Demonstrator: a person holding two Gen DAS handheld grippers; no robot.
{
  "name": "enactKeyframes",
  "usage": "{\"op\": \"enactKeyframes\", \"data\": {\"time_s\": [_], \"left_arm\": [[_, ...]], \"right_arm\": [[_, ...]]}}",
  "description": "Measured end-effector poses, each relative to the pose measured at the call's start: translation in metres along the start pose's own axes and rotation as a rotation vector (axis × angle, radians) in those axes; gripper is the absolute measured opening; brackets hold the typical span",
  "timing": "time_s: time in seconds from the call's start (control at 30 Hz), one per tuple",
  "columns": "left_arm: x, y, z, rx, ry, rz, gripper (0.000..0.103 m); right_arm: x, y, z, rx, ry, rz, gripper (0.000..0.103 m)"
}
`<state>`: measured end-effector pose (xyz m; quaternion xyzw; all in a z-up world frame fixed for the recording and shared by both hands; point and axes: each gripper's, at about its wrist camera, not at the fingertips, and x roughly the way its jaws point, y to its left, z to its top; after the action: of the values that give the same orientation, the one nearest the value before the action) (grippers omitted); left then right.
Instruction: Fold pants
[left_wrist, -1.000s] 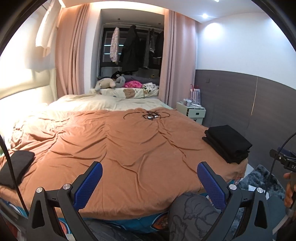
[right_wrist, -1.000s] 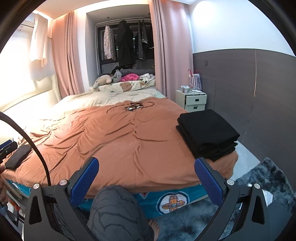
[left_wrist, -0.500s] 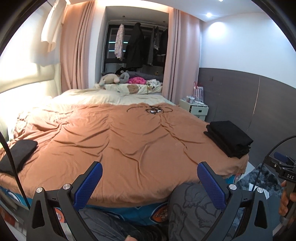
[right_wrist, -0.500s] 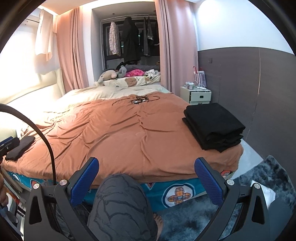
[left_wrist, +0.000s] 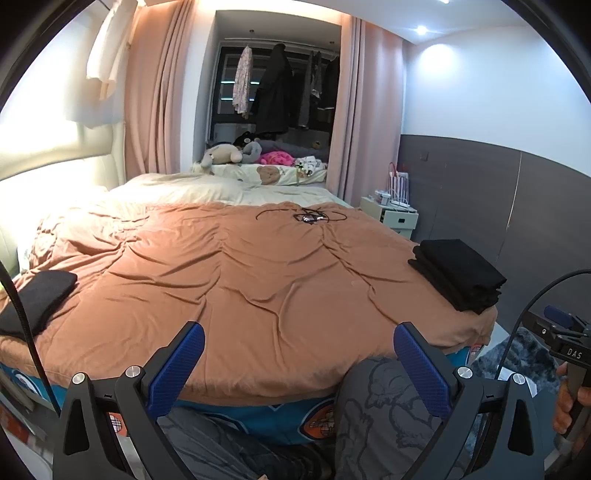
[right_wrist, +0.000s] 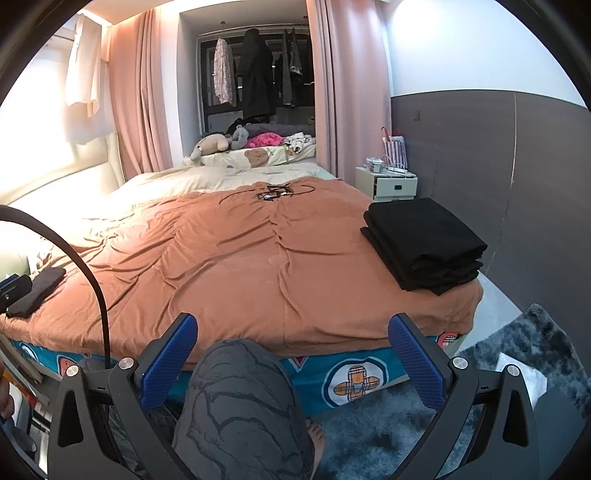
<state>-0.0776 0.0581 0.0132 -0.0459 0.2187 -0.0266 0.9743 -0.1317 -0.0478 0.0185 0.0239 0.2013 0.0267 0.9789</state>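
Both your tongs spread wide and empty, held low in front of your knees.

Your left tongs (left_wrist: 295, 363) point forward with the blue pads (left_wrist: 176, 365) far apart and nothing between them; your knee in grey patterned trousers (left_wrist: 380, 402) shows just below and between the jaws. Your right tongs (right_wrist: 293, 356) are level and just as wide, pads (right_wrist: 415, 360) clear of everything, with your other knee (right_wrist: 240, 398) under them and a bare foot (right_wrist: 316, 437) on the floor. In the left view your right hand (left_wrist: 570, 402) grips the handle of the right tongs at the far right edge.
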Motion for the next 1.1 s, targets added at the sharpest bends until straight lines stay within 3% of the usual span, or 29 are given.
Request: {"op": "enactKeyframes", "data": {"time_s": [1.1], "left_arm": [[-0.017,0.012,-0.003,-0.024,-0.005,0.015,0.103]], "right_arm": [[-0.002,0.013,0.000,-0.015,0.005,0.018,0.103]]}}
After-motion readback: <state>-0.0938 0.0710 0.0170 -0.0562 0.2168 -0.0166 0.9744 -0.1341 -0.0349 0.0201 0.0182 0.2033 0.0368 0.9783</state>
